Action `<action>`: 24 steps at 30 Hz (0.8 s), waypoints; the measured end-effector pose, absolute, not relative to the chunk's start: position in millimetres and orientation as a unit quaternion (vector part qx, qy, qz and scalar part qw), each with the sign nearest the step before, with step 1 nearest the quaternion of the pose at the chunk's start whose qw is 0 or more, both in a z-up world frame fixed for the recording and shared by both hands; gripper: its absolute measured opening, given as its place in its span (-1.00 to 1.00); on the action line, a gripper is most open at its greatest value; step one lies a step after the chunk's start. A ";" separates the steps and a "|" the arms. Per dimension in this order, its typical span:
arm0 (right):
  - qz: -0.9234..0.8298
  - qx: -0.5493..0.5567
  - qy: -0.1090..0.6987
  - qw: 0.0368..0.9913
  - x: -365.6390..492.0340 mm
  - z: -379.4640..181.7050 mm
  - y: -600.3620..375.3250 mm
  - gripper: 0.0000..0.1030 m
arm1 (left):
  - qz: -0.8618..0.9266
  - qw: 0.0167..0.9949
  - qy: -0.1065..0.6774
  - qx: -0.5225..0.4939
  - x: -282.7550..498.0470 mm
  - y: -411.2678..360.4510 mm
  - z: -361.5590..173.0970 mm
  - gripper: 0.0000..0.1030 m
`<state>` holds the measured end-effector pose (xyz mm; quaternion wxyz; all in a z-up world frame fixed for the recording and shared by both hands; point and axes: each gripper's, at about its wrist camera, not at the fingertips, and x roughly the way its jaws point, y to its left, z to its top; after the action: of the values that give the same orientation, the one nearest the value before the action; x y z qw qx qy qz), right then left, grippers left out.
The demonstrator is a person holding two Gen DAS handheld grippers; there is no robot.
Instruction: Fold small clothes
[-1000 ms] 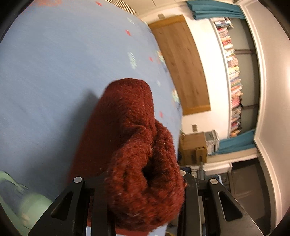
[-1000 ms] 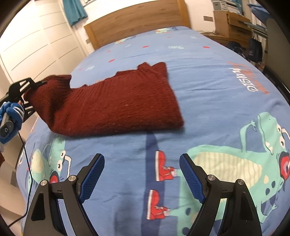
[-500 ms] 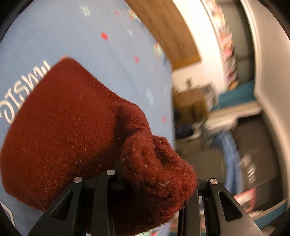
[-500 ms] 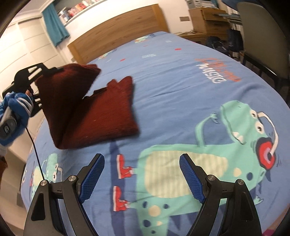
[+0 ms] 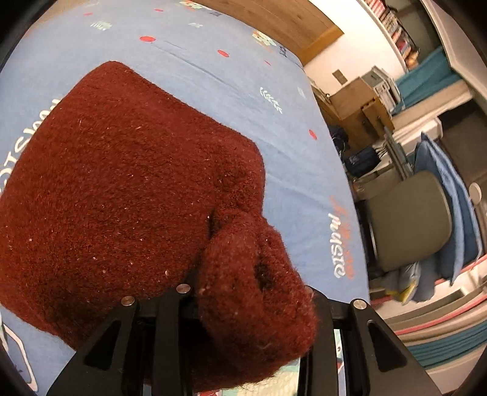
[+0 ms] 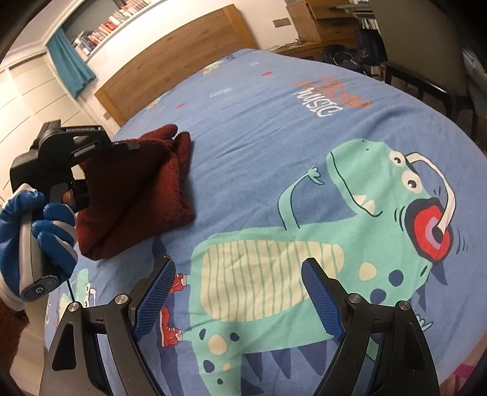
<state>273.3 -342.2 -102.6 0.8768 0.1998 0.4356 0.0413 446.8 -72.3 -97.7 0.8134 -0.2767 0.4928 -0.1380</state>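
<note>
Left wrist view: my left gripper (image 5: 252, 307) points down at the bed, and a bunched edge of the dark red knitted garment (image 5: 121, 182) sits clamped between its two black fingers (image 5: 170, 335); the jaws are easing open at this moment, with the wad of knit between them and the pads pressing on it. From the clamp the garment spreads forward and to the left as a broad folded panel over the blue bedspread (image 5: 243, 79), covering part of a white printed word at the left edge. A wooden headboard (image 5: 274, 21) borders the top of the bed; beside the bed on the right stand a grey chair (image 5: 408, 219) and a wooden cabinet (image 5: 356, 103). Right wrist view: my right gripper (image 6: 240, 298) is released, its blue pads (image 6: 155, 298) spread wide with nothing between them, hovering over the green dinosaur print (image 6: 304, 231) on the bedspread (image 6: 258, 121). The garment (image 6: 140, 189) lies at the left of the bed, well apart from this gripper, doubled over with one edge lifted by the left gripper (image 6: 121, 146). A hand in a blue glove (image 6: 33, 225) grips that tool's handle.
</note>
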 end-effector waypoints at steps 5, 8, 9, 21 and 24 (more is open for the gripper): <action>0.043 0.198 0.439 0.876 276.5 -105.3 -339.4 0.67 | -0.152 0.802 0.503 -0.283 436.2 -92.2 -104.7 -0.26; 0.041 0.199 0.441 0.874 277.9 -106.4 -338.9 0.67 | -0.174 0.791 0.512 -0.286 439.6 -101.6 -102.5 -0.10; 0.040 0.199 0.442 0.874 278.4 -106.7 -338.5 0.67 | -0.176 0.795 0.511 -0.277 440.7 -103.7 -99.4 -0.06; 0.039 0.172 0.439 0.881 282.0 -93.6 -332.0 0.67 | -0.232 0.778 0.511 -0.284 432.8 -80.6 -80.5 -0.04; 0.048 0.165 0.432 0.885 286.6 -81.3 -325.9 0.67 | -0.253 0.773 0.503 -0.292 435.8 -67.3 -67.7 -0.04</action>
<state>286.6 -325.9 -81.3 0.8854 0.1645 0.4321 0.0478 435.8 -67.3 -67.7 0.7728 -0.2922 0.5034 -0.2530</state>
